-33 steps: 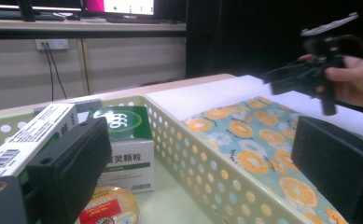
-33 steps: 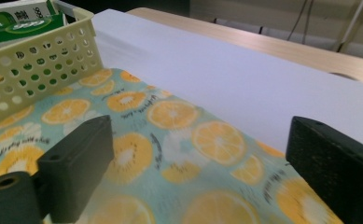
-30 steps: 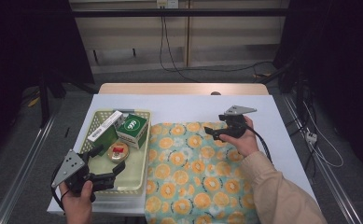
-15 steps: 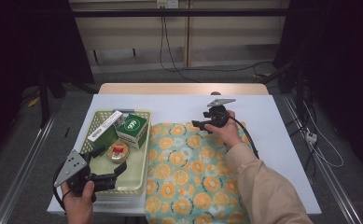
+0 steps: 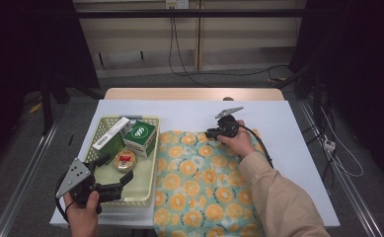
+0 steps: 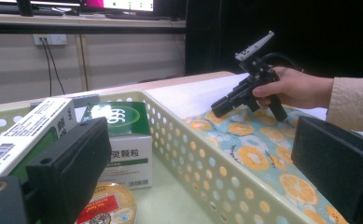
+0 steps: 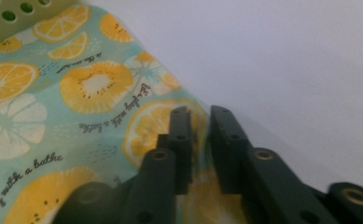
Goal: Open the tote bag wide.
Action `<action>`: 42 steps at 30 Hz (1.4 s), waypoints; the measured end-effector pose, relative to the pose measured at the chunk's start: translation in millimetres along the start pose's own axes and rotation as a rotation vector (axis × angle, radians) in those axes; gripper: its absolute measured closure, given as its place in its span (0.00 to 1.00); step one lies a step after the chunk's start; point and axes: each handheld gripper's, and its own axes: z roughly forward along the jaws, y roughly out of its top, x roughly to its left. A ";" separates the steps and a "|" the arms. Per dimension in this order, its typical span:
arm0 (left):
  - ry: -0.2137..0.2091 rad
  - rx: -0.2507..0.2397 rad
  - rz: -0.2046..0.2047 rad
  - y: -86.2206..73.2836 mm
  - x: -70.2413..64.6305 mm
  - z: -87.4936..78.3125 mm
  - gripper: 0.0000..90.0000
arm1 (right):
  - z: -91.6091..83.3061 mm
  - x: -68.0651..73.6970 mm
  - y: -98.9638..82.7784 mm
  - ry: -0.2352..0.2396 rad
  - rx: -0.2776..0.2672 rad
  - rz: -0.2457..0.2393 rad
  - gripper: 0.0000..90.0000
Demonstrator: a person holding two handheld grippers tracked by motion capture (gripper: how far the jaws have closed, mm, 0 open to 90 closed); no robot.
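One orange-print cloth (image 5: pixel 207 187) lies spread over the near right part of the white worktop (image 5: pixel 288 133), its left edge just beside the basket (image 5: pixel 147 190) and its near edge hanging off the front. At its far edge the right hand-held gripper (image 5: pixel 212 133) has come down on the fabric; its jaws have just been closing, and in the right gripper view a ridge of the cloth's hem (image 7: pixel 200 140) stands pinched between the two narrow black pads, which are nearly together. The left hand-held gripper (image 5: pixel 124 177) waits over the near end of the basket with its jaws wide apart and nothing between them. Inside the basket sit a green-and-white box (image 5: pixel 141 137), a long white carton (image 5: pixel 111 133) leaning beside it, and a small round tin (image 5: pixel 125 160). The bite on the hem looks shallow, so a quick lift or pull could let the fabric slide out from between the pads. Since the cloth touches the basket, dragging it sideways might catch the basket wall and shove or tilt it, shaking the boxes. Pulling toward the front could also send more cloth over the worktop's edge, and its weight may drag the rest down.
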 end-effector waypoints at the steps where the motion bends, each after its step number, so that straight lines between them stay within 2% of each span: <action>1: -0.001 0.001 -0.003 -0.2 -0.5 0.3 0.05 | -0.7 0.5 0.0 0.012 0.008 0.006 0.99; 4: -0.008 0.000 -0.002 0.5 -3.2 2.3 0.05 | -1.9 2.1 -0.4 0.029 0.017 0.018 1.00; 6: -0.010 0.011 0.013 1.5 -3.7 2.9 0.05 | -3.3 2.2 1.5 0.013 0.025 0.007 1.00; 10: -0.010 0.005 0.004 1.9 -4.8 3.6 0.05 | -15.6 -10.8 6.1 -0.033 -0.036 0.041 1.00; 16: -0.004 0.003 0.011 4.7 -6.1 4.5 0.05 | -37.6 -48.3 13.8 -0.123 -0.078 0.090 1.00; 17: -0.003 0.002 0.009 4.8 -6.1 4.8 0.05 | -37.6 -48.3 13.8 -0.123 -0.078 0.090 1.00; 18: 0.000 0.007 0.012 5.1 -6.0 4.9 0.05 | -42.9 -64.6 16.2 -0.149 -0.092 0.110 1.00; 21: 0.010 0.014 0.021 5.2 -5.3 5.2 0.05 | -48.7 -90.5 18.9 -0.221 -0.096 0.140 1.00; 22: 0.010 0.014 0.021 5.2 -5.3 5.2 0.05 | -48.7 -90.5 18.9 -0.221 -0.096 0.140 1.00; 23: 0.011 0.016 0.023 4.9 -4.9 5.5 0.05 | -54.4 -106.6 19.7 -0.267 -0.128 0.185 1.00; 24: 0.010 0.017 0.018 4.4 -4.6 5.6 0.05 | -57.1 -113.4 19.6 -0.291 -0.133 0.194 1.00; 25: 0.011 0.019 0.012 3.7 -3.6 6.0 0.05 | -58.9 -119.0 19.0 -0.300 -0.137 0.198 0.99; 26: 0.011 0.019 0.012 3.7 -3.6 6.0 0.05 | -60.2 -122.8 18.1 -0.303 -0.142 0.213 0.90; 27: 0.012 0.020 0.008 3.6 -3.1 6.1 0.05 | -61.9 -124.1 18.0 -0.325 -0.147 0.203 0.83; 28: 0.010 0.017 0.005 3.7 -2.6 6.0 0.05 | -63.5 -122.9 18.2 -0.326 -0.143 0.181 0.78; 29: 0.009 0.014 0.006 4.0 -2.2 6.2 0.05 | -65.0 -120.7 18.5 -0.328 -0.134 0.168 0.67; 30: 0.008 0.012 0.003 4.1 -2.4 6.6 0.05 | -66.2 -117.4 19.0 -0.335 -0.122 0.162 0.52; 31: 0.002 0.017 0.009 4.3 -2.5 7.9 0.05 | -67.9 -112.5 19.5 -0.330 -0.119 0.157 0.48; 32: 0.002 0.017 0.009 4.3 -2.5 7.9 0.05 | -70.7 -107.1 19.1 -0.309 -0.139 0.146 0.51; 33: -0.002 0.017 0.014 4.5 -2.6 8.6 0.05 | -73.2 -100.6 18.1 -0.288 -0.140 0.136 0.49; 34: -0.004 0.016 0.015 4.7 -3.1 9.3 0.05 | -75.4 -93.0 17.4 -0.271 -0.124 0.119 0.43; 36: -0.009 0.014 0.023 5.2 -4.2 10.2 0.05 | -81.7 -77.1 14.1 -0.241 -0.132 0.108 0.36; 40: -0.012 0.007 -0.001 3.3 -3.5 10.5 0.05 | -99.9 -42.1 2.7 -0.173 -0.137 0.054 0.28; 41: -0.012 0.007 -0.001 3.3 -3.5 10.5 0.05 | -99.9 -42.1 2.7 -0.173 -0.137 0.054 0.28; 42: -0.012 0.004 -0.002 3.0 -3.1 10.5 0.05 | -108.7 -25.0 -6.8 -0.143 -0.144 0.035 0.27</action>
